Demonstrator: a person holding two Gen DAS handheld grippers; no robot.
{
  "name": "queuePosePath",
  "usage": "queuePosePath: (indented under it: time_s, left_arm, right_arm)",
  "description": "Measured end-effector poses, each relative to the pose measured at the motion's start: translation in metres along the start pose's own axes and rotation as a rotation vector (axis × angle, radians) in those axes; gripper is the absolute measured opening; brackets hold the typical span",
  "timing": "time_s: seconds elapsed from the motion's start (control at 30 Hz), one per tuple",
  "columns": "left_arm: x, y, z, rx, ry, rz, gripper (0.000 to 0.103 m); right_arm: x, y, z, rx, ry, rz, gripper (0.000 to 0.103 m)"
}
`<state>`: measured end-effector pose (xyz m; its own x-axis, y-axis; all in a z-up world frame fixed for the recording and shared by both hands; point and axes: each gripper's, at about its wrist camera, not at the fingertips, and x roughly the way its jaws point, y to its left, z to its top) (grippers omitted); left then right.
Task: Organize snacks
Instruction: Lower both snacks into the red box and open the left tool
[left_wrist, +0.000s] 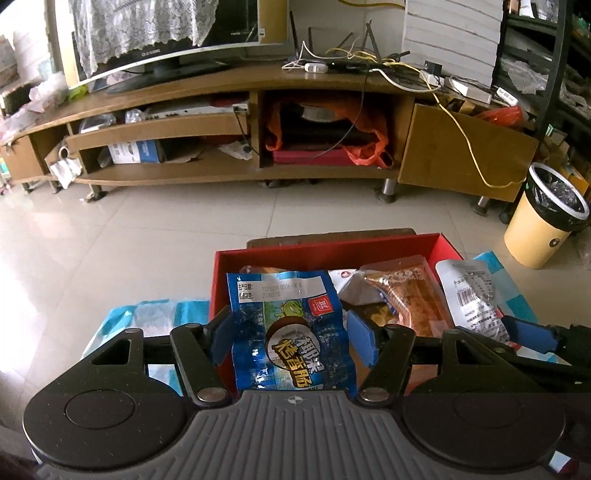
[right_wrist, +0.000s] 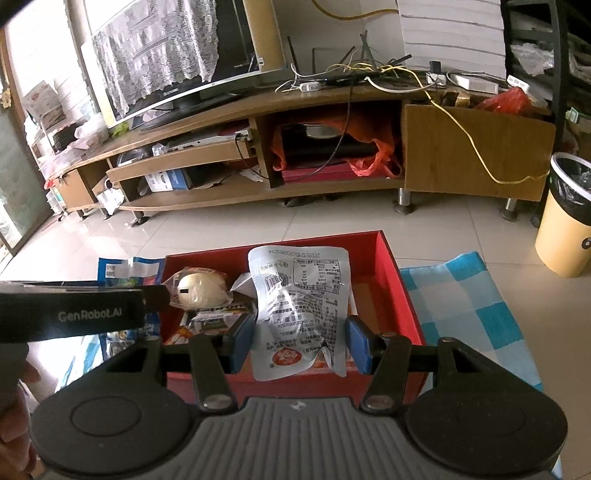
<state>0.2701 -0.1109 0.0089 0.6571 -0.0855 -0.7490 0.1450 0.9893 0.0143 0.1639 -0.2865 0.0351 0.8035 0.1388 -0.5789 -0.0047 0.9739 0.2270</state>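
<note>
step: carrying packets over red box (right_wrist: 399, 295) | left gripper (left_wrist: 291, 339) jaws hold blue sausage packet (left_wrist: 291, 332) | right gripper (right_wrist: 299, 341) jaws hold silver pouch (right_wrist: 301, 302) | next: lower, release inside

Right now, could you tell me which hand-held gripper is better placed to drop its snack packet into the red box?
Probably the right hand-held gripper: its silver packet hangs over the red box. The left hand-held gripper holds its blue packet at the box's left wall.

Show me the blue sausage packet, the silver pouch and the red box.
Blue sausage packet (left_wrist: 291, 332), left wrist view, printed front.
Silver pouch (right_wrist: 301, 306), right wrist view, label side.
Red box (right_wrist: 400, 291), right wrist view, right wall.
</note>
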Motion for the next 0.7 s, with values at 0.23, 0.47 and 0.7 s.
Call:
queuePosePath:
  time_s: [0.23,0.47,0.7]
  left_arm:
    - [0.023,0.001,-0.002,-0.001,0.012,0.003,0.071]
    - [0.04,0.006,-0.003,-0.009,0.033,0.007,0.071]
    - [0.045,0.006,-0.003,-0.012,0.038,0.004,0.074]
  right_arm:
    - [0.02,-0.004,0.005,0.024,-0.018,-0.002,0.051]
    - [0.046,0.0,0.0,-0.015,0.001,-0.034,0.051]
    - [0.055,0.004,-0.001,-0.048,0.008,-0.057,0.052]
